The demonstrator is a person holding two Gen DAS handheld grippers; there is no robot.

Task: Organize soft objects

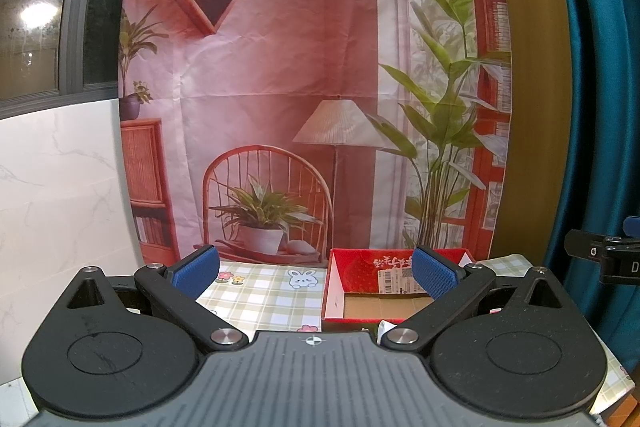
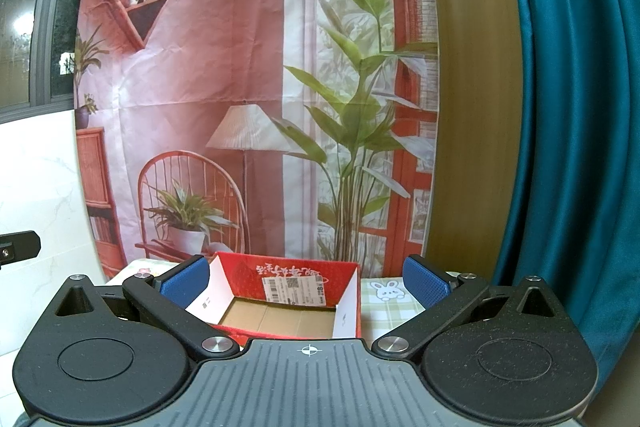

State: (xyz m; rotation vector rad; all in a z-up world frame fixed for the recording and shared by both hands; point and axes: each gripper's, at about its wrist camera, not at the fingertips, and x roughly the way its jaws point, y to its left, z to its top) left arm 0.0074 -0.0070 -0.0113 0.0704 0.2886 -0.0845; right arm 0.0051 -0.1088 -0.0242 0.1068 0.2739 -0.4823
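Box (image 2: 288,311): red, open-topped, empty, at 12 o'clock on checked tablecloth (image 1: 256,291), ready for filling. Left gripper (image 1: 316,273), right gripper (image 2: 306,281): jaws apart, nothing held.

You can see gold script, seen upside down, on the inner back wall of the red box (image 2: 288,291) at lower centre, too stylised to read. Below it sits a white shipping label (image 2: 294,289) with barcode and QR code; its print is too small.
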